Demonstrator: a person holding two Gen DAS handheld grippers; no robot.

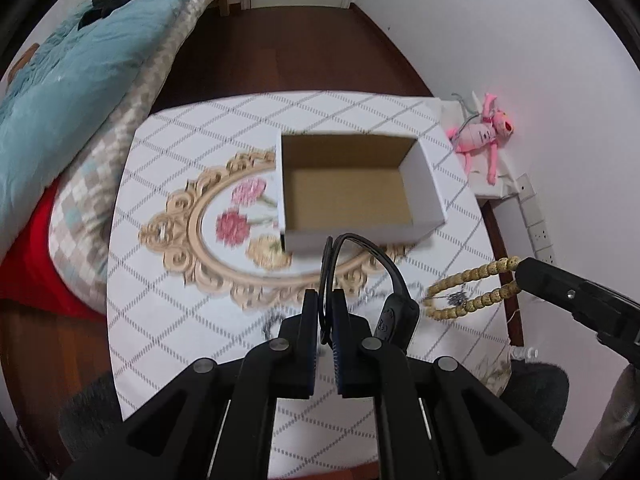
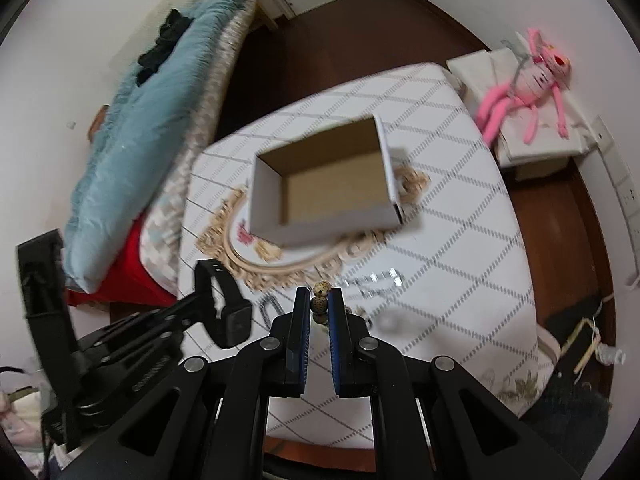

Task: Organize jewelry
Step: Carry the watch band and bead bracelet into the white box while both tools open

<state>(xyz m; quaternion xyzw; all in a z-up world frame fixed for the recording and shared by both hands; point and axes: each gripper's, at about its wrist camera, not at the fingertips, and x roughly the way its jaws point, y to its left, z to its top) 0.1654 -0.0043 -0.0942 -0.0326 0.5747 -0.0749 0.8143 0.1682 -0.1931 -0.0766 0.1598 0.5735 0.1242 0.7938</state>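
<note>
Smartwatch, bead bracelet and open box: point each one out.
smartwatch (image 2: 233,322): right wrist view, on its dark face.
bead bracelet (image 1: 476,274): left wrist view, on the upper strand of beads.
open box (image 1: 362,235): left wrist view, on its white front wall.

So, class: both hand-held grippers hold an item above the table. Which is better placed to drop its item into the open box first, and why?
Left, marginally. The left hand-held gripper holds the black watch just short of the box and roughly centred on it. The right hand-held gripper, clamping the bead bracelet, sits off to one side.
</note>
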